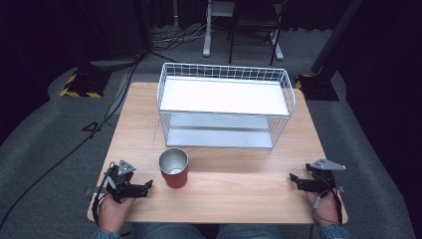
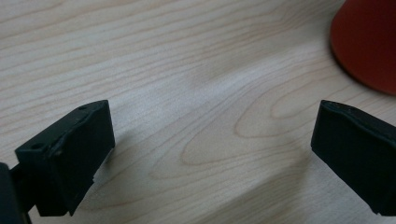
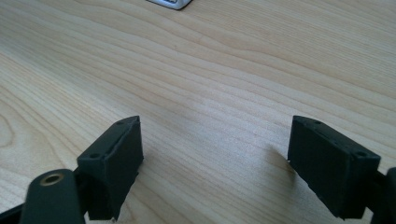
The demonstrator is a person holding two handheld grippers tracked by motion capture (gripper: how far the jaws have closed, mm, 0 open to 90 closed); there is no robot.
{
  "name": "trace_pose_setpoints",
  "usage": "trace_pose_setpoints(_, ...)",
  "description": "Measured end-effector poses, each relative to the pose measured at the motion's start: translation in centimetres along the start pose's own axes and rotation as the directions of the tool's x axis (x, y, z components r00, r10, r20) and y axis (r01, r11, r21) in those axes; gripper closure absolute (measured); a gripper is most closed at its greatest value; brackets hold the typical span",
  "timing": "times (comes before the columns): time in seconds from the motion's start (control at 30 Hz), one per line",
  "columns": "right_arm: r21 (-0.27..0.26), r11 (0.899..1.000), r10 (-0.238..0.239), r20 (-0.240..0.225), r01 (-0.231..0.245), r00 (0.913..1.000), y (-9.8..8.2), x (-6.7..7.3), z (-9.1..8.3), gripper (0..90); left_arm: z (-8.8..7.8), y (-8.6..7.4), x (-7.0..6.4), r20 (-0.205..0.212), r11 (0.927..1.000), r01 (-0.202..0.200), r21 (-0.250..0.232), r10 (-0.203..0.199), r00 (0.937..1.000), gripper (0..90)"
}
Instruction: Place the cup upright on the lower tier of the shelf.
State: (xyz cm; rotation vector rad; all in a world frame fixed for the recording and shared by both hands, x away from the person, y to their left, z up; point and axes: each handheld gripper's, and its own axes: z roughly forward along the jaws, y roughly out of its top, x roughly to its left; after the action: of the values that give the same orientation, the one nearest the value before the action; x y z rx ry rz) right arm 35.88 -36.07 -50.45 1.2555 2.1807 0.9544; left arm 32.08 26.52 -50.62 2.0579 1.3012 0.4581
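A red cup (image 1: 174, 168) with a shiny metal inside stands upright near the front of the wooden table (image 1: 224, 164). Its red side (image 2: 366, 44) fills the top right corner of the left gripper view. My left gripper (image 1: 147, 186) rests low at the front left, a short way left of the cup, jaws wide apart over bare wood (image 2: 212, 140). At the front right, my right gripper (image 1: 293, 178) also stands open over bare wood (image 3: 215, 149), far from the cup. Neither holds anything.
A white wire basket rack (image 1: 225, 103) with two shelves stands at the back middle of the table; one corner of it (image 3: 170, 3) peeks into the right gripper view. Beyond the table are grey carpet, cables and stand legs (image 1: 206, 30).
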Motion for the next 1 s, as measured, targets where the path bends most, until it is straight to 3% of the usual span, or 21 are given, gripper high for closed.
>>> trace_pose_setpoints(0.13, 0.0, 1.0, 0.0, 0.001, 0.0, 1.0, 0.0, 0.0, 0.0, 18.6, -0.8, -0.2, 0.0, 0.03, 0.9969, 0.018, -0.077, -0.015, 0.9994, 0.1)
trace_pose_setpoints(0.2, 0.0, 1.0, 0.0, 0.001, 0.0, 1.0, 0.0, 0.0, 0.0, 18.7, -1.1, -0.2, 0.0, 0.036, 0.9955, 0.017, -0.093, -0.013, 0.9993, 0.1)
trace_pose_setpoints(0.3, -0.001, 1.0, 0.0, 0.006, 0.0, 1.0, 0.0, 0.0, 0.0, 18.8, -1.7, -0.2, -0.4, 0.054, 0.9877, 0.012, -0.156, -0.003, 0.9985, 0.1)
trace_pose_setpoints(0.4, -0.002, 1.0, -0.005, 0.007, 0.005, 1.0, 0.0, 0.1, 0.0, 18.8, -2.0, -0.2, -0.7, 0.067, 0.9826, 0.002, -0.186, 0.011, 0.9977, 0.1)
trace_pose_setpoints(0.53, -0.003, 1.0, -0.006, 0.008, 0.006, 0.9999, 0.0, 0.1, 0.0, 19.0, -2.8, -0.2, -1.5, 0.102, 0.9698, 0.015, -0.244, 0.01, 0.9947, 0.1)
trace_pose_setpoints(1.0, -0.004, 1.0, -0.007, 0.01, 0.007, 0.9999, 0.0, 0.1, 0.0, 19.4, -4.6, -0.4, -4.4, 0.152, 0.9603, -0.015, -0.279, 0.059, 0.9866, 0.1)
